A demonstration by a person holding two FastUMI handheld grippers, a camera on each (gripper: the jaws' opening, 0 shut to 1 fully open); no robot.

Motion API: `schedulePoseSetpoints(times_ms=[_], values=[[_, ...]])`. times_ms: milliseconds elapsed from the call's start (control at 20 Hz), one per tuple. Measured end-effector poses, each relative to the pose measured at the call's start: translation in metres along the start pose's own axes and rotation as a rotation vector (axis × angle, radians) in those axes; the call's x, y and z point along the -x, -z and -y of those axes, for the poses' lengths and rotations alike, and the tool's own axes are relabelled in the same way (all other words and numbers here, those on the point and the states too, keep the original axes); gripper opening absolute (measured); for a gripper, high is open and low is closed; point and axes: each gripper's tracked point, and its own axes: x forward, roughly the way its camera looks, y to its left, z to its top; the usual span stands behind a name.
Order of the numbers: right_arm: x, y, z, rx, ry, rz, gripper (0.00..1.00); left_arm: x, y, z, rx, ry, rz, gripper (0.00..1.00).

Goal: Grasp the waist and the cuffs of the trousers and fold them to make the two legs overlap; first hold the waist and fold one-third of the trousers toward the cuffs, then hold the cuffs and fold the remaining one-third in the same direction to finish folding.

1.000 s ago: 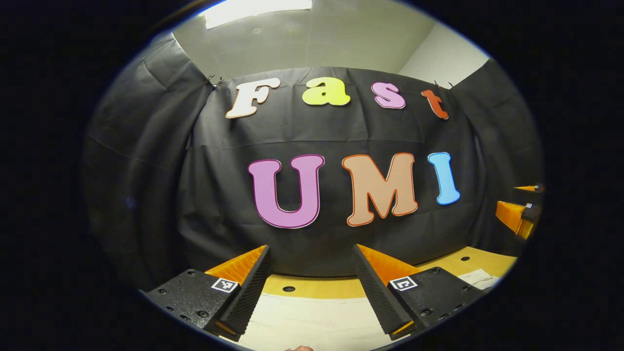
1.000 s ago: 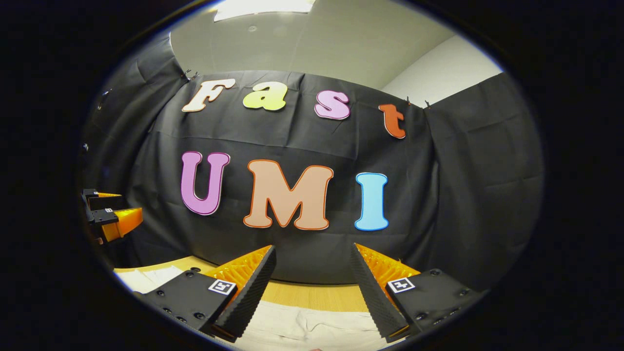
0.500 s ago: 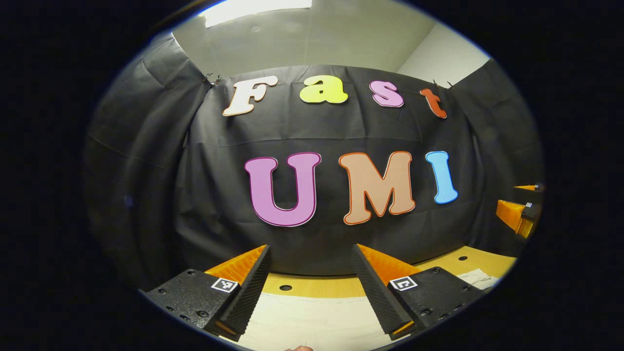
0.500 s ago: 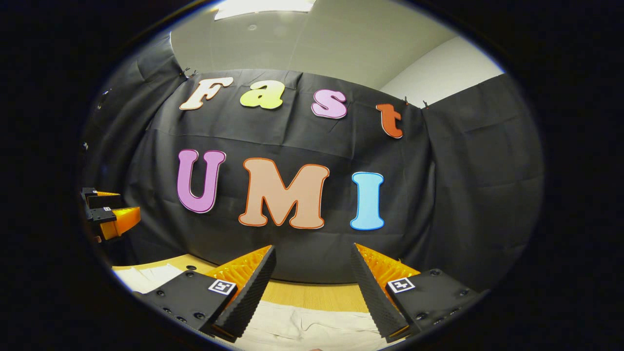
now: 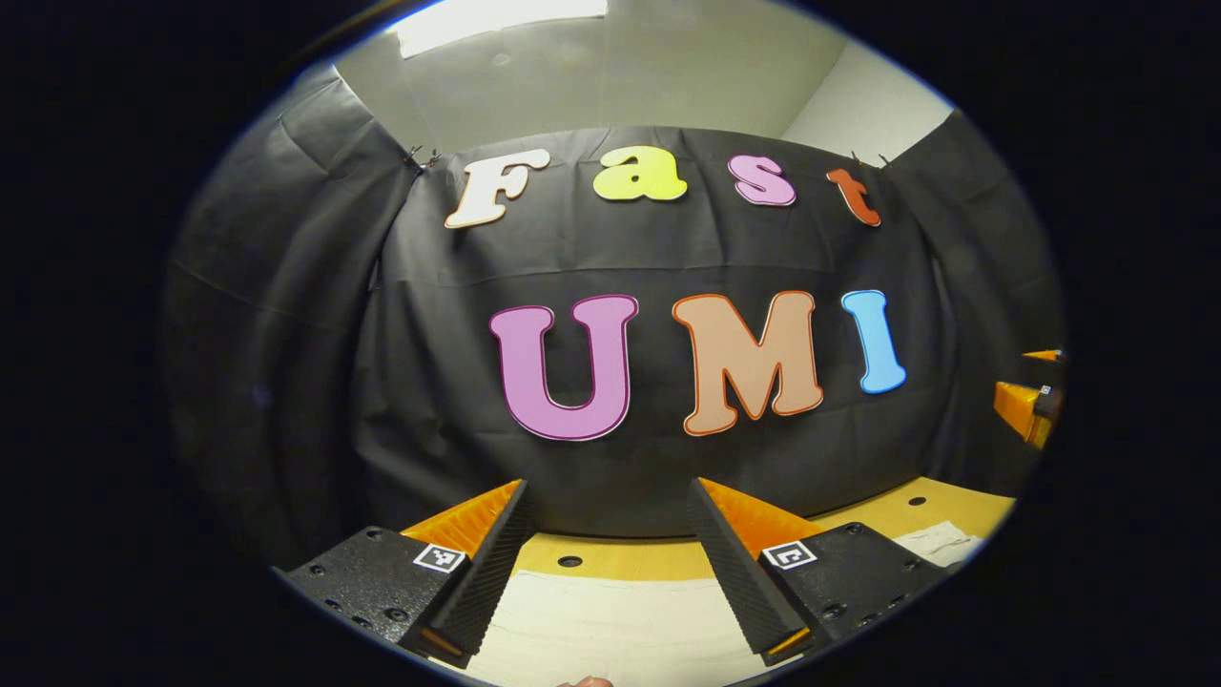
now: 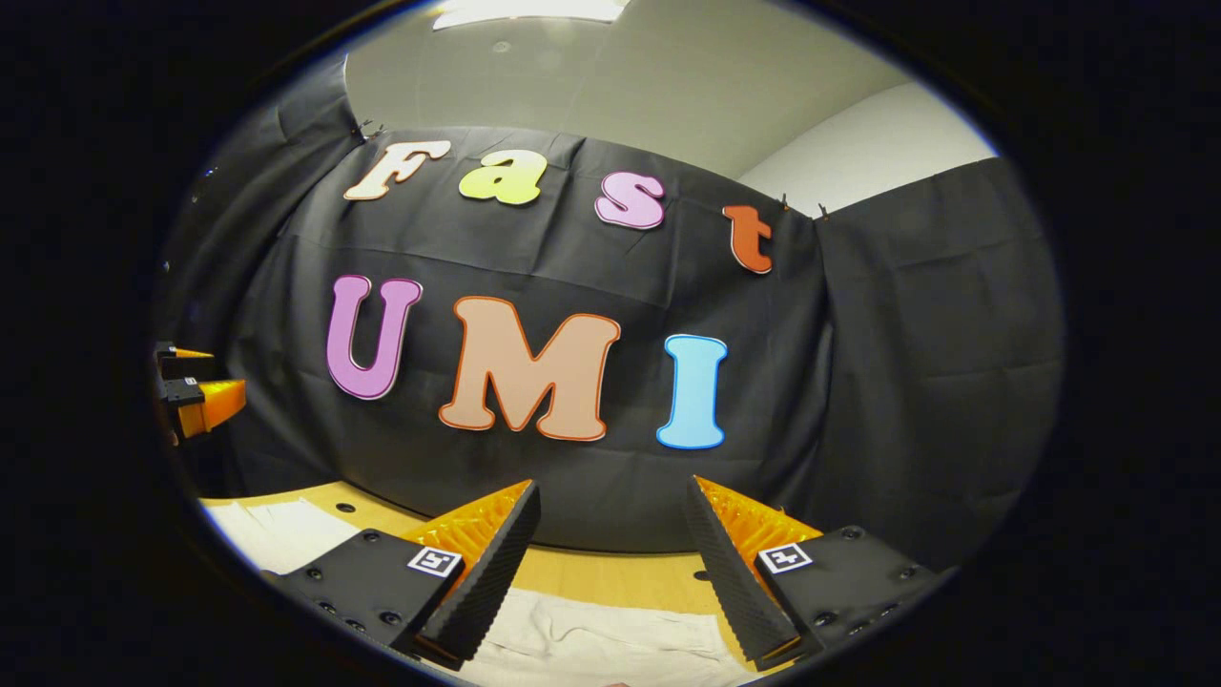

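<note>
Left gripper (image 5: 608, 563) is held above the table (image 5: 620, 556), fingers spread wide apart with nothing between them, aimed at the black cloth wall (image 5: 458, 363). Below and between its fingers lie the trousers (image 5: 610, 625), pale cream fabric, flat on the wooden table, reaching the bottom edge of the left gripper view. The fingers are apart from the fabric, not touching it. A small round hole in the table (image 5: 569, 562) sits just past the far edge of the trousers. A further bit of pale fabric shows at the right side of that view, on the table beside the gripper's right finger.

Right gripper (image 6: 610, 563) is likewise raised and gaping, empty, pointing at the cloth wall with a slight tilt. The trousers (image 6: 610, 644) lie under it, wrinkled, on the table (image 6: 610, 575); more of the cream fabric shows at the lower left of the right gripper view. Its fingers hang clear of the cloth.

Each gripper appears at the edge of the other's view: the right gripper (image 5: 1030, 405) at the far right of the left gripper view, the left gripper (image 6: 196, 386) at the far left of the right gripper view, both up off the table, too small to tell the jaw state from there.

Ceiling and a light panel (image 5: 501, 14) above the cloth wall.
</note>
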Motion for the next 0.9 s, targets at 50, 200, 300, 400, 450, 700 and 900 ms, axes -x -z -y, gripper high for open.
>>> schedulePoseSetpoints(times_ms=[50,200,300,400,450,700,900], values=[[-0.001,0.002,0.006,0.018,0.005,-0.003,0.98,0.0,0.001,0.0,0.0,-0.001,-0.003,0.96],[0.001,0.012,0.023,0.099,0.012,-0.014,0.97,-0.002,0.003,0.004,-0.002,0.002,-0.007,0.96],[0.006,0.02,0.035,0.158,0.001,-0.023,0.96,-0.003,0.007,0.008,0.003,0.009,-0.014,0.96],[0.011,0.027,0.046,0.234,-0.011,-0.034,0.98,-0.005,0.009,0.013,0.004,0.015,-0.022,0.96],[0.014,0.031,0.052,0.271,-0.017,-0.041,0.97,-0.005,0.01,0.014,0.004,0.017,-0.024,0.96],[0.03,0.061,0.089,0.444,-0.01,-0.091,0.98,-0.008,0.014,0.025,0.003,0.028,-0.031,0.96],[0.045,0.09,0.111,0.527,-0.025,-0.149,0.97,-0.008,0.016,0.034,0.004,0.037,-0.035,0.96]])
